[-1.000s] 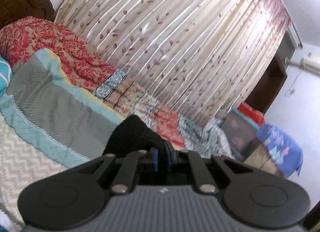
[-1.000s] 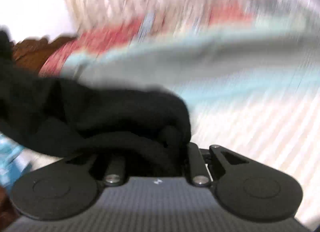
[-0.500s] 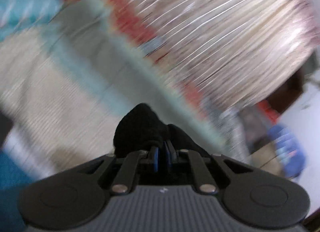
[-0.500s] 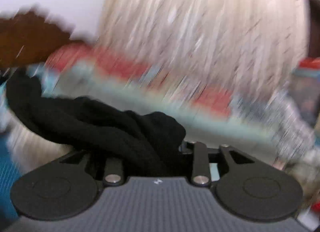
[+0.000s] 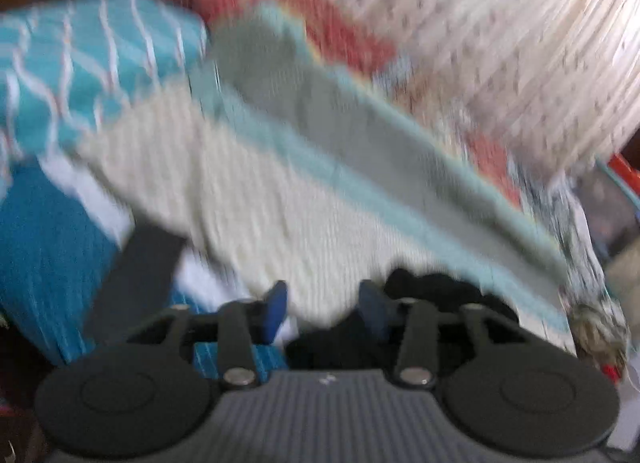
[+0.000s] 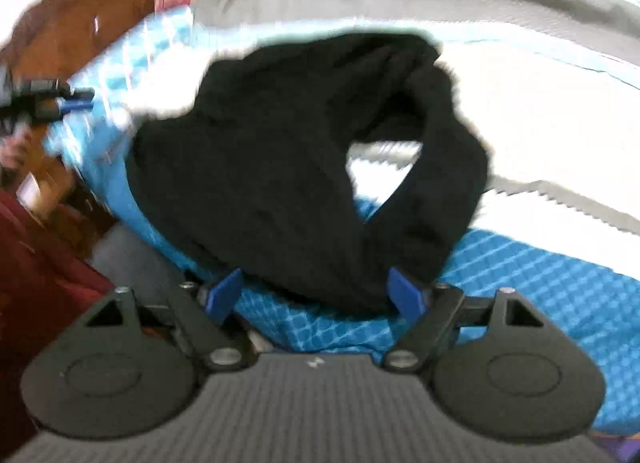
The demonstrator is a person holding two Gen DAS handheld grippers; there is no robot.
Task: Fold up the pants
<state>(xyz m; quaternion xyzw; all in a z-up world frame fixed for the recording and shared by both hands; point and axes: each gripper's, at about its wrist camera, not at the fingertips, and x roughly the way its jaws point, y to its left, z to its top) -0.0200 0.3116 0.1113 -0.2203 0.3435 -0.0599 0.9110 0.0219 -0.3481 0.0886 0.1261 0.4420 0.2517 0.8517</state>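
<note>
The bed (image 6: 540,287) is covered by a blue quilt nearest the cameras, then a cream blanket (image 5: 256,191), with a pale curtain (image 5: 500,31) behind. The black pants (image 6: 288,167), clamped in both grippers half a second ago, are now released and lie bunched on the bed. The jaws of the right gripper (image 6: 316,295) and left gripper (image 5: 322,313) are now spread apart.

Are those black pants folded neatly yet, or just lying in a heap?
Just a heap. The black pants lie bunched on the bed, one part looping open, both grippers open.
</note>
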